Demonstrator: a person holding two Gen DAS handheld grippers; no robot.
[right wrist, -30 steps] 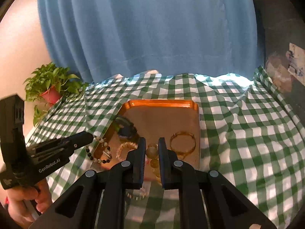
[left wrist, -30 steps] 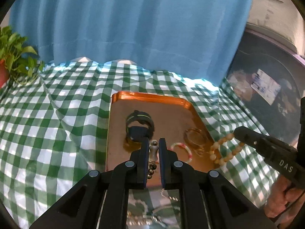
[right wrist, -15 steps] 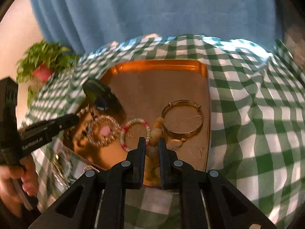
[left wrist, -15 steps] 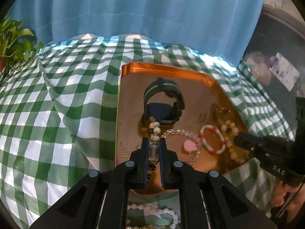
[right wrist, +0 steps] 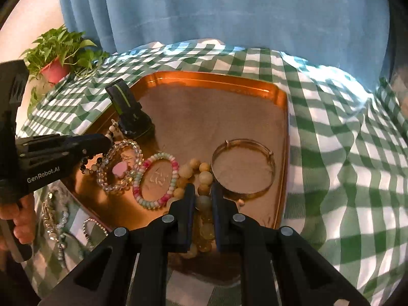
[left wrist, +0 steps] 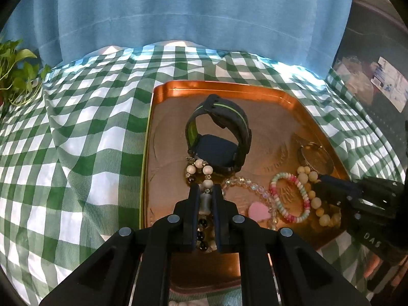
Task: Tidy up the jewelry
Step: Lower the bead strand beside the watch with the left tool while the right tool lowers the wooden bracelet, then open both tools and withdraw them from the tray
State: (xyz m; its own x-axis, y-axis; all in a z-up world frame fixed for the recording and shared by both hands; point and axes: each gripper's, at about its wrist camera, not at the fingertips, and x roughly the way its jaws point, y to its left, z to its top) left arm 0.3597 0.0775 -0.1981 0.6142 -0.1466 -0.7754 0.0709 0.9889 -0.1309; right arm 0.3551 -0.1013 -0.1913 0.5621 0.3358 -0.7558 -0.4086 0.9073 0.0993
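Holding a bracelet in each hand-held gripper, you have both pieces down at the copper tray (left wrist: 285,94), which fits a placing step. Your left hand-held gripper (left wrist: 205,191) is clamped on the black-and-cream bead bracelet (left wrist: 201,172); its far beads lie just ahead of the fingertips, against the dark smartwatch (left wrist: 219,137), while the dark beads trail back between the jaws. Gripping one bead lets the rest drape, so the loop lands first.

Your right hand-held gripper (right wrist: 203,191) is closed on the tan wooden bead bracelet (right wrist: 196,170), whose free beads rest on the tray just ahead of its tips, between the pastel pink-and-green bracelet (right wrist: 155,181) to its left and the gold bangle (right wrist: 243,167) to its right. Further left of it lies the clear crystal bracelet with a pink heart (right wrist: 119,168), just under your left tool.

Pieces sit side by side along the tray's near half, presumably to keep them from tangling. More jewelry (right wrist: 56,216) waits off the tray's near-left corner. Everything rests on a worktop under a green checked cloth (right wrist: 344,140).
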